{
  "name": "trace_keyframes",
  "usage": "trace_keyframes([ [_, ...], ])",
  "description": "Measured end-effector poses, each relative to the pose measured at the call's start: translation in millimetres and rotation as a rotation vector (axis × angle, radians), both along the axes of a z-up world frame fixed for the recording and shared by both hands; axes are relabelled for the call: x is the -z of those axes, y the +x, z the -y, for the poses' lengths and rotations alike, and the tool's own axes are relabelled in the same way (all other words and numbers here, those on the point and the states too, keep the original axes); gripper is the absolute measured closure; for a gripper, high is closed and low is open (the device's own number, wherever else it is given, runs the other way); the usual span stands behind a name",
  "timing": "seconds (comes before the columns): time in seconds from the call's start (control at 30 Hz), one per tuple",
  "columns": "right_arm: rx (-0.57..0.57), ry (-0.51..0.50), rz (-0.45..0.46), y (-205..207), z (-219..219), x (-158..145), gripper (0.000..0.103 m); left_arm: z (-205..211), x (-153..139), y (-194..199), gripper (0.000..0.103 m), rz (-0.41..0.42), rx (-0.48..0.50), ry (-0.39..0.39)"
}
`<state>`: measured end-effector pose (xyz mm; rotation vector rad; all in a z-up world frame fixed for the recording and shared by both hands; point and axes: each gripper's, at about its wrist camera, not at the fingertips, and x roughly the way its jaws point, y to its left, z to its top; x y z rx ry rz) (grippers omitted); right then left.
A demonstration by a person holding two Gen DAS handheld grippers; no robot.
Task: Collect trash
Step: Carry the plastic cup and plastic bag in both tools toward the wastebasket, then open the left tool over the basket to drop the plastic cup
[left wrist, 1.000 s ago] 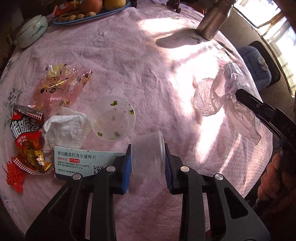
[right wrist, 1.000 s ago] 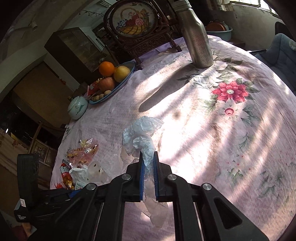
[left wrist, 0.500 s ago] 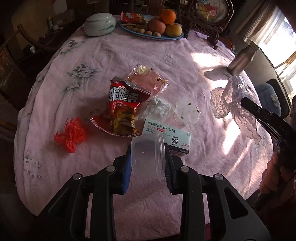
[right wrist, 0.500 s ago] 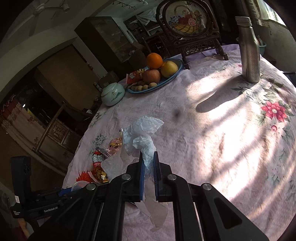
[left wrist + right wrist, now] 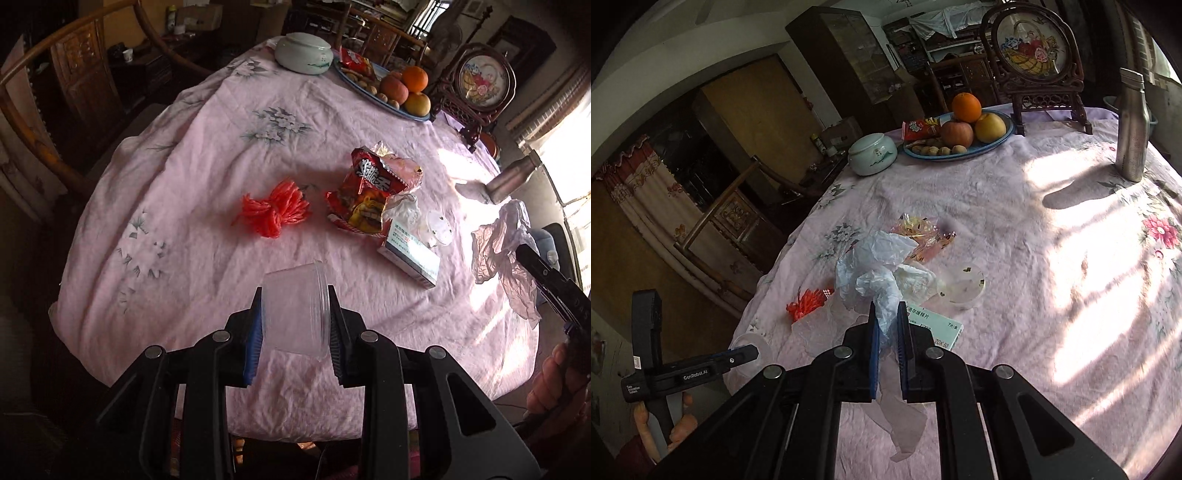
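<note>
black plastic gripper frames, silver screws, blue-padded fingers (image 5: 874, 354), white "genrobot.ai" lettering

Words you can read

The left gripper (image 5: 744, 352) has "GenRobot.AI" on its side. The white medicine box (image 5: 932, 328) has Chinese words and "20K 50". The red snack bag (image 5: 364, 192) has big Chinese letters.

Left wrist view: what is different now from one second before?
The left gripper has drawn back with the clear plastic cup; the right gripper pulled away too. Both grips are unchanged: cup, thin plastic bag. The red snack bag and medicine box stayed.
</note>
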<state>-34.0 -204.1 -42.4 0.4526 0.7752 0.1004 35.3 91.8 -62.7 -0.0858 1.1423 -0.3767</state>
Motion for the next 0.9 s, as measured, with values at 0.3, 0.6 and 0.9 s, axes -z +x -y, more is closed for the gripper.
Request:
trace_keyframes([
  [0.3,-0.294,-0.024,-0.021,43.4,-45.8,-6.1,0.093,-60.8,-0.9,-31.2,0.071,-0.002,-0.304,-0.023],
  [0.6,-0.597,-0.012,-0.029,67.3,-112.2,-2.4,0.093,-110.2,13.0,-86.4,0.071,-0.074,-0.593,0.019],
  [0.9,-0.739,-0.012,-0.043,68.8,-158.2,1.3,0.093,-179.7,43.5,-165.2,0.071,-0.188,-0.865,0.054],
])
